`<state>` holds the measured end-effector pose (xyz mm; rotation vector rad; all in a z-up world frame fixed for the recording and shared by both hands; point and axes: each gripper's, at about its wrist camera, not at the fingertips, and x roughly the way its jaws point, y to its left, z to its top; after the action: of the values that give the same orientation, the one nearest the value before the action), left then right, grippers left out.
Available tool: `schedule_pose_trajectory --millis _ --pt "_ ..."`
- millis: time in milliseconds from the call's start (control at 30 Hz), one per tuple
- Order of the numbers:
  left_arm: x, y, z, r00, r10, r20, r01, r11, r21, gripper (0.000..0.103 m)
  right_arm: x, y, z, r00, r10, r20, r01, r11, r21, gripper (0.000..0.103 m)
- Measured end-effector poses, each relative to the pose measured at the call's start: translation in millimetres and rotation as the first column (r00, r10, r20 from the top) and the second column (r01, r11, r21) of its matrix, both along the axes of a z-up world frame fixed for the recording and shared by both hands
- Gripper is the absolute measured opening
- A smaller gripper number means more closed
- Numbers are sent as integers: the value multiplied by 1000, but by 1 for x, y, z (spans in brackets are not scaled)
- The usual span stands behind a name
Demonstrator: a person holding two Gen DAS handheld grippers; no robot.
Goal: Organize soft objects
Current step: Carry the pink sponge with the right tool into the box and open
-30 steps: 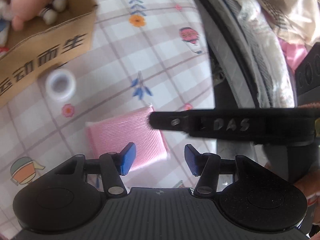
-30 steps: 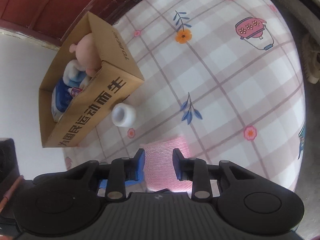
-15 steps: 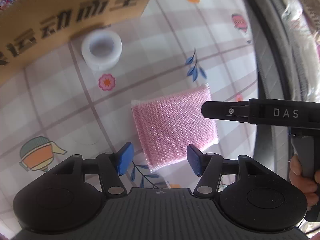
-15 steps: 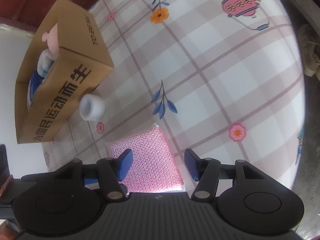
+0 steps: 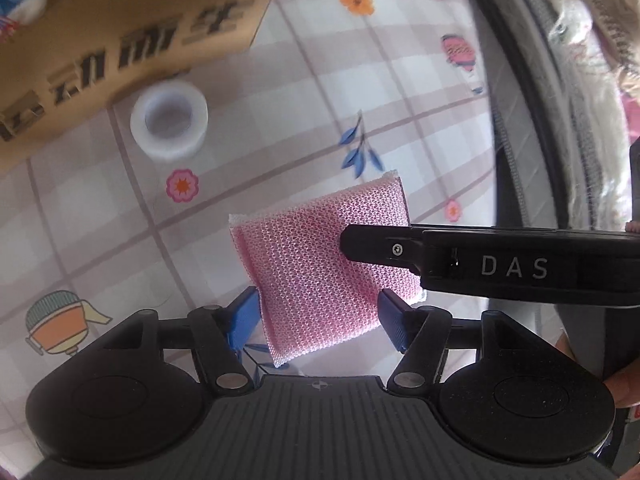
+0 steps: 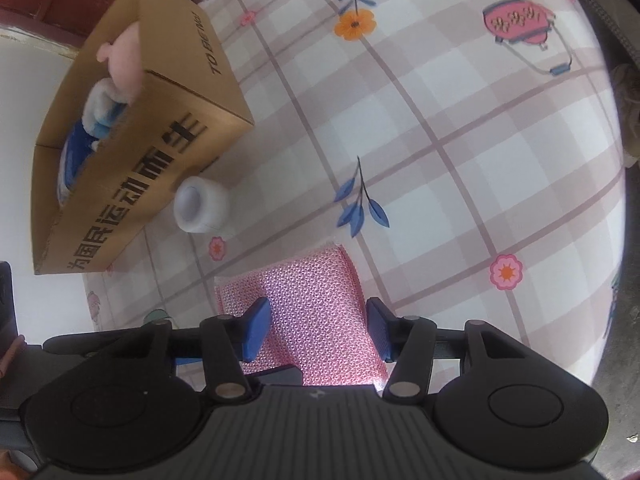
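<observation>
L view only: R gripper (image 5: 480,264) over sponge (image 5: 320,276)

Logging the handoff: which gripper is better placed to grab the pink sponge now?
Left, marginally. The left gripper is open with the pink sponge between its pads; the right gripper also straddles it, one finger lying across its top.

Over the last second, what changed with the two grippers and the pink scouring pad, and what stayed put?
The right gripper opened its jaws, letting go of the pink scouring pad, which now lies flat on the tablecloth. The left gripper moved in, jaws open, until the pad sits between its fingers. The cardboard box and white tape roll kept their places.
</observation>
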<state>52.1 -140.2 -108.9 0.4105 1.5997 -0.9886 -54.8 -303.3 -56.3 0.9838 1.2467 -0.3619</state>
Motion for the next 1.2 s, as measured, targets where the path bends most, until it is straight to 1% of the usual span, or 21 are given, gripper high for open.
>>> schedule_pose_trajectory --millis 100,267,400,467,500,567,667,800,867,900,1033,1100,1167,1200 --pt "5 4 26 1000 16 8 -15 999 -39 63 6 -1 31 1000 -5 15 5 1000 -15 56" --pt "25 15 95 995 69 73 -58 989 -138 63 34 -1 109 994 41 106 -31 995 -100 56" --pt "59 23 144 975 152 160 -117 970 -212 63 87 -3 156 972 112 207 -78 983 -167 56" --pt "81 25 159 959 201 198 -150 958 -244 63 118 -5 167 954 167 250 -117 972 -203 56" --pt "94 27 163 951 224 212 -166 951 -259 63 136 -5 168 947 191 259 -137 968 -212 56" --pt "117 28 158 937 268 224 -206 942 -264 63 169 -5 165 934 238 265 -182 959 -219 56" --pt "150 28 138 926 312 213 -256 933 -251 63 211 -1 144 926 301 227 -251 942 -224 56" --pt "181 22 97 927 334 173 -296 932 -209 63 249 2 102 924 357 134 -327 923 -203 56" --pt "191 31 79 930 341 134 -316 932 -179 63 265 3 83 921 381 81 -361 913 -188 56" --pt "196 29 68 931 346 115 -326 931 -166 63 267 6 74 918 392 57 -376 908 -187 56" --pt "210 33 40 925 376 63 -366 922 -127 64 282 14 49 900 435 -21 -429 878 -212 57" --pt "214 31 28 921 388 39 -382 918 -109 64 286 16 38 898 437 -58 -439 874 -209 57" --pt "216 30 21 918 395 36 -390 916 -95 64 288 23 40 880 471 -65 -472 847 -245 58" --pt "217 30 19 917 397 31 -393 915 -91 64 289 24 39 875 478 -79 -481 841 -247 58"
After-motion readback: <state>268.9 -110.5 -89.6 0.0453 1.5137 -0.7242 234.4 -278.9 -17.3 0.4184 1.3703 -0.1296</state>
